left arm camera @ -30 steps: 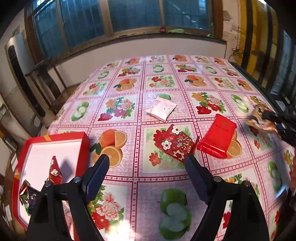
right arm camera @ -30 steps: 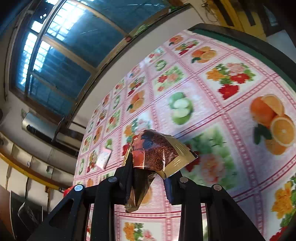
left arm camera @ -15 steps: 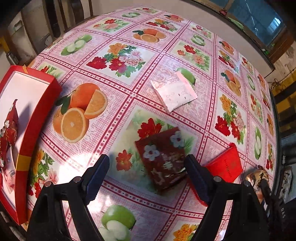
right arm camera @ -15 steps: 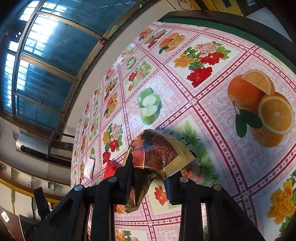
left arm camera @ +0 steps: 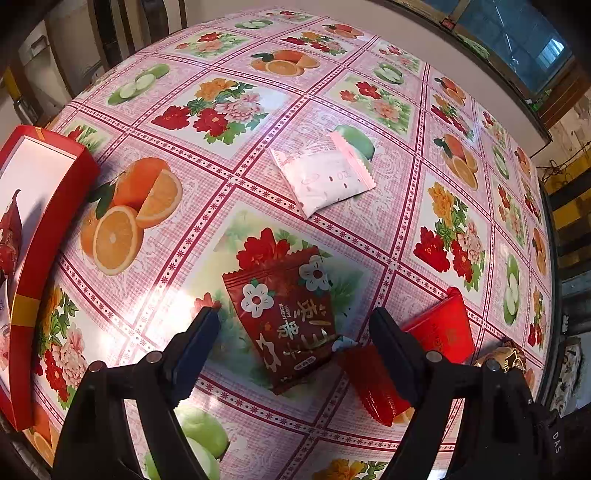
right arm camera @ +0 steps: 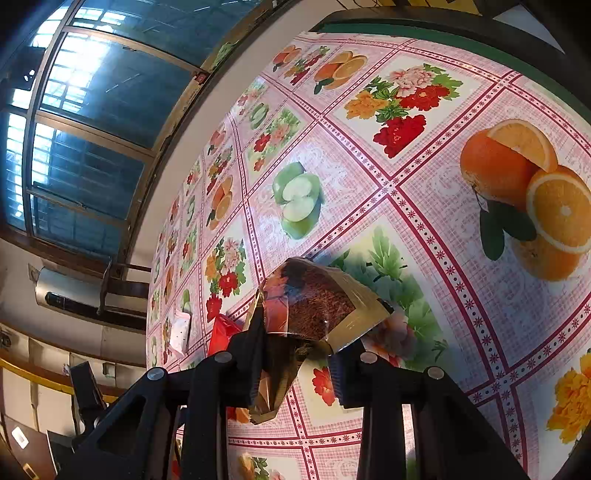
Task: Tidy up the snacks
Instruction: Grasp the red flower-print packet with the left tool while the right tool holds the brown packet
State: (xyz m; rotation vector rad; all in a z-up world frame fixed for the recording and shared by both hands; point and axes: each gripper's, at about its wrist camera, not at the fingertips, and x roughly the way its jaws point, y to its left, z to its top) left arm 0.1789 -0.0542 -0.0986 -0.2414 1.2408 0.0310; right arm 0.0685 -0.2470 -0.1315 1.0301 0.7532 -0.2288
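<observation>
My left gripper (left arm camera: 295, 325) is open, its fingers on either side of a dark red snack packet with white flowers (left arm camera: 284, 314) that lies flat on the tablecloth. A white-pink packet (left arm camera: 325, 177) lies further off. A bright red packet (left arm camera: 439, 328) lies to the right, and a clear red wrapper (left arm camera: 373, 384) lies by my right finger. A red box with a white inside (left arm camera: 44, 221) stands at the left with packets in it. My right gripper (right arm camera: 295, 354) is shut on a brown-gold snack packet (right arm camera: 314, 299), held above the table; it also shows in the left wrist view (left arm camera: 502, 356).
The table (left arm camera: 229, 74) wears a pink fruit-and-flower oilcloth. Its dark far edge (right arm camera: 443, 33) runs along a wall under windows. A chair (left arm camera: 110, 29) stands beyond the table's far left side. The white-pink packet (right arm camera: 179, 332) and the red packet (right arm camera: 221, 332) show far left in the right wrist view.
My left gripper has come down and forward over the dark red packet, which now lies between its open fingers. My right gripper has kept hold of the brown-gold packet and shifted a little.
</observation>
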